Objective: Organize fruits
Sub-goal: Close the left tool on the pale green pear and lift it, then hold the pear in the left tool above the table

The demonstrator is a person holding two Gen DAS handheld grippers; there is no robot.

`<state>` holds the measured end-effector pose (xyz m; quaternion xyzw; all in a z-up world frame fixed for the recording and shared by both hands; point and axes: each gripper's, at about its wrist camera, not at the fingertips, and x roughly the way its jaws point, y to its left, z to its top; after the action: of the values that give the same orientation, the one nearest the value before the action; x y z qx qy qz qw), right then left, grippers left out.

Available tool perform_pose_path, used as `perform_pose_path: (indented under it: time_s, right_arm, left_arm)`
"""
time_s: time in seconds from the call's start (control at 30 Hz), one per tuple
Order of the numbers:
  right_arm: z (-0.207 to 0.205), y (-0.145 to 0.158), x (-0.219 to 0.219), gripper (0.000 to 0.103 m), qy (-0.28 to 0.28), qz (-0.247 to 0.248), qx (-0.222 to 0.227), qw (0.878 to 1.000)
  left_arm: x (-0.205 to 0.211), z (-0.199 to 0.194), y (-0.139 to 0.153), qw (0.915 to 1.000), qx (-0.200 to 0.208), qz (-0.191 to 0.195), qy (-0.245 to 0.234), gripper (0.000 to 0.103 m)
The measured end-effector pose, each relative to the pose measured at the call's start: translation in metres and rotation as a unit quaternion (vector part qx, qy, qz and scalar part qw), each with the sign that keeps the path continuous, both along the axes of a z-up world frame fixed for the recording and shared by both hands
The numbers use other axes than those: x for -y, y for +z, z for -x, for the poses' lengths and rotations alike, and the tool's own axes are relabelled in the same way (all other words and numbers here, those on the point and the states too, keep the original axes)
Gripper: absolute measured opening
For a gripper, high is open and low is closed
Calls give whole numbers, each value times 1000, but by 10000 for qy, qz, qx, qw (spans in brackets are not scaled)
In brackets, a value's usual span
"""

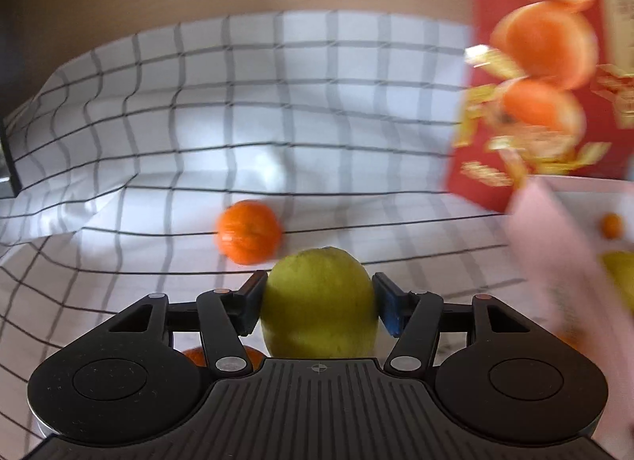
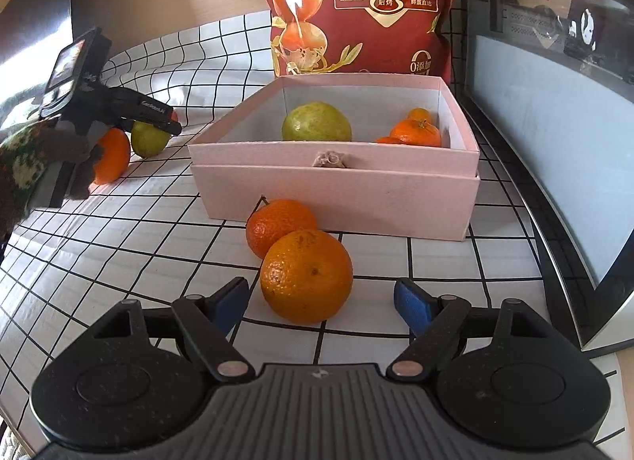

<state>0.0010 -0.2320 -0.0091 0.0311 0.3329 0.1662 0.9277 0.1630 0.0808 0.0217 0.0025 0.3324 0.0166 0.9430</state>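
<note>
My left gripper [image 1: 317, 297] has its pads against both sides of a yellow-green citrus [image 1: 319, 301], which sits low on the checked cloth. From the right wrist view that gripper [image 2: 158, 125] is at the far left, over the green citrus [image 2: 147, 139], with an orange [image 2: 113, 155] beside it. The right gripper [image 2: 321, 301] is open just behind a large orange [image 2: 307, 275], its blue pads apart from the peel. A smaller orange [image 2: 277, 224] lies between that one and the pink box [image 2: 337, 198]. The box holds a green citrus [image 2: 317, 122] and small mandarins [image 2: 416, 129].
A red snack bag [image 2: 356, 4] stands behind the box. A glass-fronted appliance [image 2: 554, 143] lines the right edge. A person's hand in a knitted glove [image 2: 23, 159] holds the left gripper. Another orange [image 1: 247, 232] lies beyond the left gripper on the cloth [image 1: 158, 143].
</note>
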Motion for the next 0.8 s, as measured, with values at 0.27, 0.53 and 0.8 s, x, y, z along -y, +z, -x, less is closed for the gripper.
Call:
perform_pose_path:
  time_s: [0.27, 0.53, 0.8]
  right_arm:
    - [-2, -1, 2, 83, -83, -58, -12, 9999]
    - [-2, -2, 3, 83, -120, -54, -9, 9999]
    - [-3, -2, 1, 88, -61, 4, -30, 10000]
  left_arm:
    - [50, 93, 17, 9877, 149, 682, -1402, 63]
    - [82, 145, -5, 9781, -199, 632, -1971, 63]
    - [69, 155, -10, 9781, 88, 904, -1871, 64]
